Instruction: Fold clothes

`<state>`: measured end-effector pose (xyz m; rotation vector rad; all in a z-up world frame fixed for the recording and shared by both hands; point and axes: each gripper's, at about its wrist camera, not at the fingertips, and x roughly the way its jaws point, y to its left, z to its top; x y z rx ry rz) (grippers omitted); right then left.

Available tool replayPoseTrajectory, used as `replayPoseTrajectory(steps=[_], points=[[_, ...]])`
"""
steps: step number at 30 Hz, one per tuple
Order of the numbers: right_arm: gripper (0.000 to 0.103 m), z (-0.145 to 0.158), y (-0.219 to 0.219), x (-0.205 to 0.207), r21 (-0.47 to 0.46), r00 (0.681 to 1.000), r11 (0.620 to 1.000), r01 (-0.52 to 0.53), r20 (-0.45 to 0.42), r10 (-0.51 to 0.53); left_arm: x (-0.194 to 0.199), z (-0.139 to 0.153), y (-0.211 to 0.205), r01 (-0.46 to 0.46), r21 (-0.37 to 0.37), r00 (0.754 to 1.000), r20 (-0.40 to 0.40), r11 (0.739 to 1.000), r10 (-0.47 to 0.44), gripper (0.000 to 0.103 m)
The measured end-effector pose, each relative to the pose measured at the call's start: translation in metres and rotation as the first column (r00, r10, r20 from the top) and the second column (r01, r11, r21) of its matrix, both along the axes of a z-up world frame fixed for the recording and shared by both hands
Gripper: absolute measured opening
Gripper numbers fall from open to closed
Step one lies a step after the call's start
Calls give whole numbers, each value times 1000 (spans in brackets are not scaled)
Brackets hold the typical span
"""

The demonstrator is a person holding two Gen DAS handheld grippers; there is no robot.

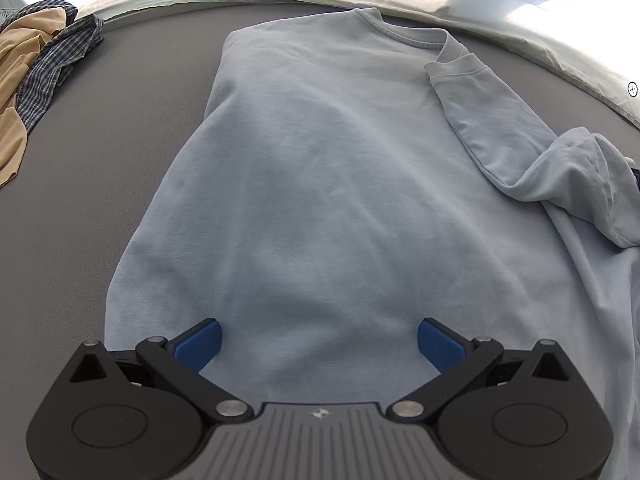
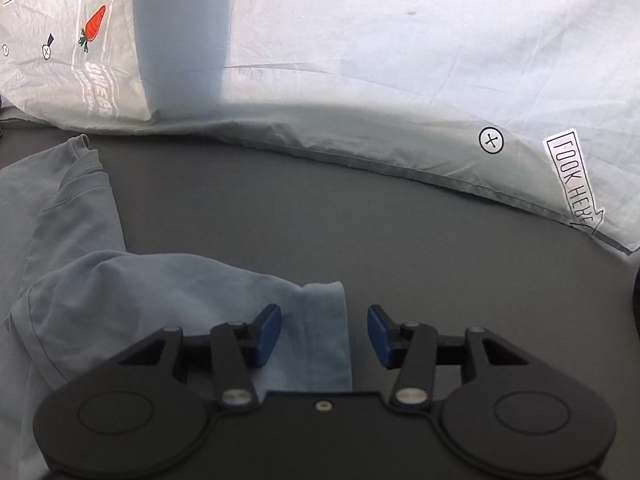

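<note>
Left tongs (image 1: 319, 344), jaws wide apart and holding nothing, hung over the near hem of a light-blue sweatshirt (image 1: 320, 168) spread flat on the grey table (image 1: 80, 184). Ahead of these tongs the body ran smooth up to the collar (image 1: 412, 38). The left edge looked already turned under. To the right ahead, one sleeve (image 1: 496, 116) lay folded across the chest, cuff near the collar. Further right the cloth bunched in a loose heap (image 1: 592, 184). Far left ahead lay a pile of other clothes (image 1: 36, 76), tan and plaid, not yet folded.

Right tongs (image 2: 324, 334), jaws partly open, gripped nothing. The edge of a loose blue flap (image 2: 320, 320) of the sweatshirt lay between the pads, closer to the left one, not pinched. Left of these tongs the crumpled cloth (image 2: 100, 280) ran back toward the body. Ahead lay bare table, then a pale printed sheet (image 2: 400, 80) along its far side.

Judged stage: early to middle. One sleeve and one side seemed folded; the right side, the crosswise fold and the other clothes remained.
</note>
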<state>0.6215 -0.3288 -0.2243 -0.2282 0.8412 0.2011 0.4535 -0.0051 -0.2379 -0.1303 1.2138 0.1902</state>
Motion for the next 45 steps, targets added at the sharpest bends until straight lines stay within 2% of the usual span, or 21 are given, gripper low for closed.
replayPoseTrajectory(steps=[1, 2, 3, 4, 7, 11, 13, 14, 16, 19, 24, 27, 30, 32, 34, 36, 38, 39, 41, 42, 45], points=[[32, 0, 0, 0, 21, 1000, 1000, -7, -2, 7, 0, 0, 0, 0, 0, 1000, 1, 1000, 0, 103], [24, 1, -3, 1, 57, 1000, 998, 1, -17, 0, 0, 0, 0, 0, 1, 1000, 2, 1000, 0, 103], [2, 1, -5, 2, 73, 1000, 997, 14, -23, -12, 1, -1, 0, 0, 1, 1000, 2, 1000, 0, 103], [3, 3, -7, 1, 76, 1000, 997, 26, -18, -25, 1, -1, -1, 0, 1, 1000, 2, 1000, 0, 103], [3, 17, -13, -12, -51, 990, 997, 62, 129, -55, 2, -1, 0, 1, -1, 1000, -3, 1000, -1, 103], [3, 47, -68, -24, -162, 934, 950, 266, 287, -212, 2, -1, 0, -1, 0, 1000, -3, 1000, 1, 103], [4, 44, -103, -26, -196, 917, 917, 347, 277, -288, 2, -1, 0, -2, 1, 1000, -1, 1000, 2, 103], [9, 36, -120, -26, -187, 918, 912, 364, 235, -319, 2, -1, 0, -2, 1, 1000, -1, 1000, 2, 103], [41, 24, -143, -30, -132, 910, 908, 398, 182, -373, 3, -1, 0, -3, 0, 1000, -2, 1000, 3, 103], [50, 20, -157, -46, -69, 893, 897, 438, 153, -424, 3, -1, 0, -2, 0, 1000, 0, 1000, 2, 103], [53, 21, -159, -85, 170, 851, 852, 496, 99, -516, 5, 1, 0, -4, 2, 1000, 5, 1000, 4, 103], [55, 19, -170, -108, 342, 800, 765, 546, 56, -597, 4, 2, -1, -3, 3, 1000, 4, 1000, 3, 103], [55, 16, -183, -128, 457, 738, 648, 609, -27, -674, 4, 3, -2, -5, 4, 1000, 7, 1000, 4, 103], [45, 10, -181, -133, 455, 734, 624, 635, -104, -672, 4, 3, -2, -7, 5, 1000, 10, 1000, 7, 103], [40, 0, -175, -137, 497, 761, 615, 612, -160, -628, 4, 3, -2, -9, 6, 1000, 12, 1000, 9, 103], [40, -6, -164, -133, 482, 769, 623, 616, -198, -607, 4, 3, -2, -9, 6, 1000, 11, 1000, 9, 103], [41, -8, -151, -125, 411, 746, 638, 652, -198, -636, 3, 2, -2, -9, 6, 1000, 14, 1000, 9, 103], [44, -6, -146, -122, 407, 750, 646, 646, -176, -638, 2, 2, -2, -9, 7, 1000, 18, 1000, 9, 103], [31, -3, -137, -113, 399, 756, 659, 638, -163, -634, 1, 2, -3, -9, 9, 1000, 27, 1000, 9, 103], [6, 0, -130, -110, 365, 761, 682, 633, -135, -634, 0, 1, -3, -9, 10, 1000, 30, 1000, 8, 103], [3, 27, -93, -112, 118, 809, 810, 574, 71, -583, 1, 1, -3, -7, 9, 1000, 29, 1000, 7, 103]])
